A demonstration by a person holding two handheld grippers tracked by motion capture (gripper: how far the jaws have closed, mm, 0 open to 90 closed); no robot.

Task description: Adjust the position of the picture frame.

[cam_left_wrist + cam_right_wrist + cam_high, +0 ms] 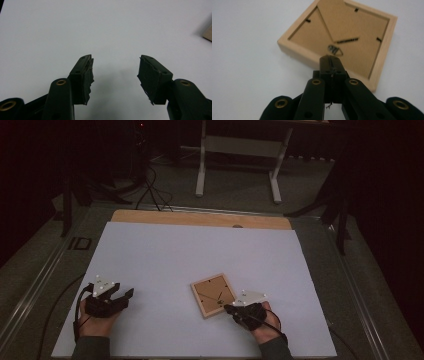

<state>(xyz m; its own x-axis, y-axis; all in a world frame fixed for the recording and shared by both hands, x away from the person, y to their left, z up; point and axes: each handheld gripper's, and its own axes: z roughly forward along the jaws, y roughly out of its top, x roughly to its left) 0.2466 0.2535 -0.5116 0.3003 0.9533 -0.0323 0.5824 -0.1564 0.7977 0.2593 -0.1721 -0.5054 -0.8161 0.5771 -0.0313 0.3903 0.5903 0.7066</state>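
On the white worktop (pixel 200 255), at about 5 o'clock from centre, a small wooden picture frame (pixel 214 295) lies back-side up, turned cornerwise. Right gripper (pixel 231 309) sits at the frame's 4 o'clock edge; its fingers (pixel 329 65) are pressed together with nothing between them, tips over the frame's near rail by the metal hanger (pixel 335 49). Left gripper (pixel 129 293) rests at 8 o'clock, well apart from the frame, fingers (pixel 85 75) spread wide, bare sheet between them.

Dim room – bright sheet (pixel 200 255) – soft shadows.
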